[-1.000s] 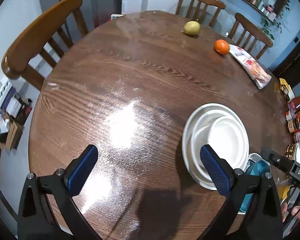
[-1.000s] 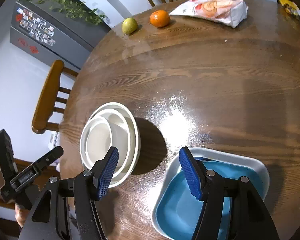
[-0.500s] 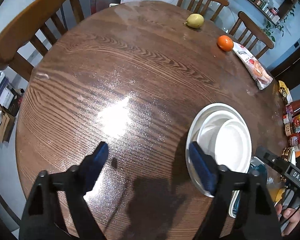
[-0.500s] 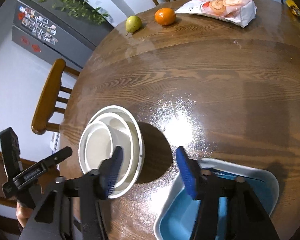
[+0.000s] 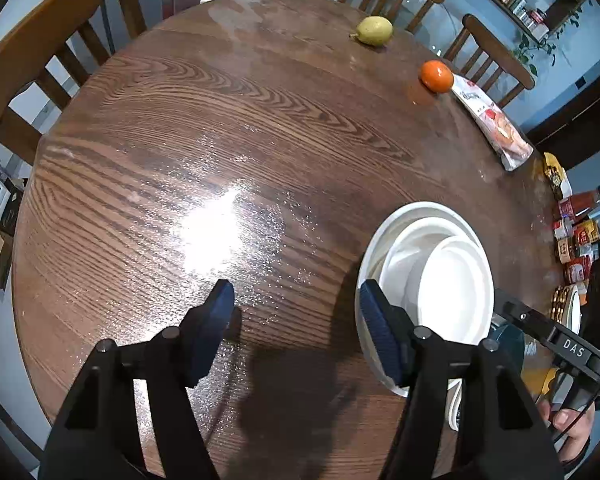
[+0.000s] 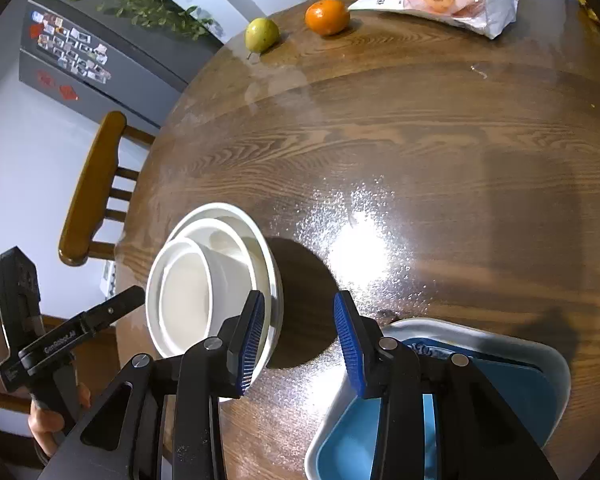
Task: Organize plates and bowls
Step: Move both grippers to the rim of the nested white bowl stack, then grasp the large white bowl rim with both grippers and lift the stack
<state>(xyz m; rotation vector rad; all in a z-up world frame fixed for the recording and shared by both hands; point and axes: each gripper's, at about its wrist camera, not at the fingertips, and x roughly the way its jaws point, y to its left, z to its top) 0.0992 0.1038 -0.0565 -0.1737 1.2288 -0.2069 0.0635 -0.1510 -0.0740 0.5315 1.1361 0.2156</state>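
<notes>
Both tongs closing, nothing between: left tongs (image 5: 296, 320) beside stacked white bowls (image 5: 432, 280); right tongs (image 6: 298, 338) beside blue dish (image 6: 500, 364).

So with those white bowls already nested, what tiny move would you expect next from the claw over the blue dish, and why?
Probably a short dip of the right claw toward the near rim of the square blue dish with a white rim. Its jaws have just been closing with nothing between them, one blue pad hangs just over that rim, and the nested white round bowls look settled, so the dish seems the piece left.
</notes>
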